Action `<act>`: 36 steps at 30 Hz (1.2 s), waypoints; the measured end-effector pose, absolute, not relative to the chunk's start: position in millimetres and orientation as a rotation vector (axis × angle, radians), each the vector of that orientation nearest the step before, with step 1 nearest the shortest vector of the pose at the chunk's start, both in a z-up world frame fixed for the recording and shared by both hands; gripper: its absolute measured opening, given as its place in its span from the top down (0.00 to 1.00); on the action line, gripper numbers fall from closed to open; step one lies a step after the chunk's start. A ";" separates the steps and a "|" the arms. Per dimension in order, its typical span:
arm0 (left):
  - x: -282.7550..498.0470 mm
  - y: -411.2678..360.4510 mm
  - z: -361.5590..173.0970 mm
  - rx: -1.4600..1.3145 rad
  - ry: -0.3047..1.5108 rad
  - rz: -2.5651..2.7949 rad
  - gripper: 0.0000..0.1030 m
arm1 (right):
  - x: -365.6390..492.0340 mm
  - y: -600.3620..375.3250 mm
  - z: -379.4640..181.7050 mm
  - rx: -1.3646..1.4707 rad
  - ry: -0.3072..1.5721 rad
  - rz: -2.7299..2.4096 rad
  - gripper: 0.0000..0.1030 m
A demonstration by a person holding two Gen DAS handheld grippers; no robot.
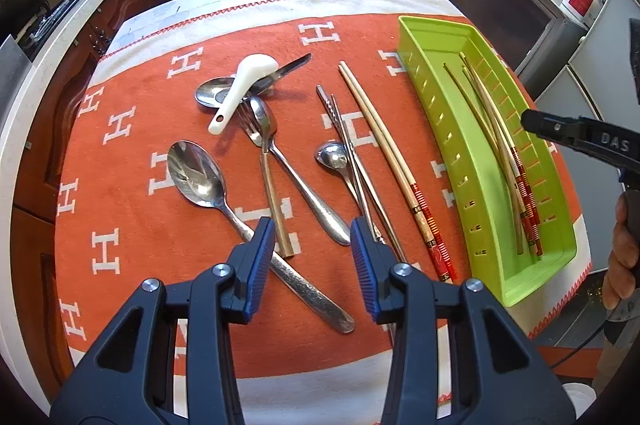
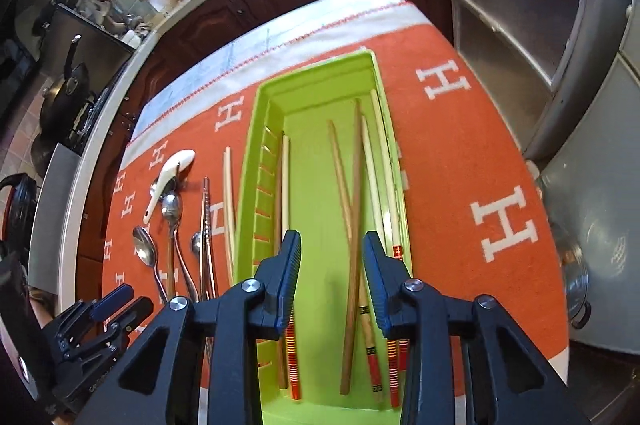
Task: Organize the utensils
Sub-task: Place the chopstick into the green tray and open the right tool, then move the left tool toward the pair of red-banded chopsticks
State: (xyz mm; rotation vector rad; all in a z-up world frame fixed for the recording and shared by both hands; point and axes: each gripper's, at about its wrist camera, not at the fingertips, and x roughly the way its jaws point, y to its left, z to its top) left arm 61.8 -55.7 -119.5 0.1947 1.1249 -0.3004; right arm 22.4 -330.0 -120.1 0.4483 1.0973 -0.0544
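Green plastic walls of the tray (image 2: 256, 129) frame the right gripper (image 2: 331, 279), whose jaws stand released and empty above the wooden chopsticks (image 2: 354, 209) lying loose beneath them. Off to its left on the orange cloth (image 1: 132, 153), the left gripper (image 1: 313, 252) hovers, also parted and holding nothing, just over the crossed spoons (image 1: 196, 173), fork (image 1: 250, 129) and metal chopsticks (image 1: 340, 121). Risk, I judge: closing into that tangle could pinch two handles at once and drag neighbours askew.

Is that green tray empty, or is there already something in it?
Not empty. The green tray already holds several wooden chopsticks lying lengthwise, some with red banded ends. No spoons or forks are in it.
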 end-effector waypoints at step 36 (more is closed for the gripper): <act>82.8 -72.5 -158.4 0.091 1.201 -0.401 0.74 | -1.8 -241.0 -108.2 0.331 1.002 0.190 0.78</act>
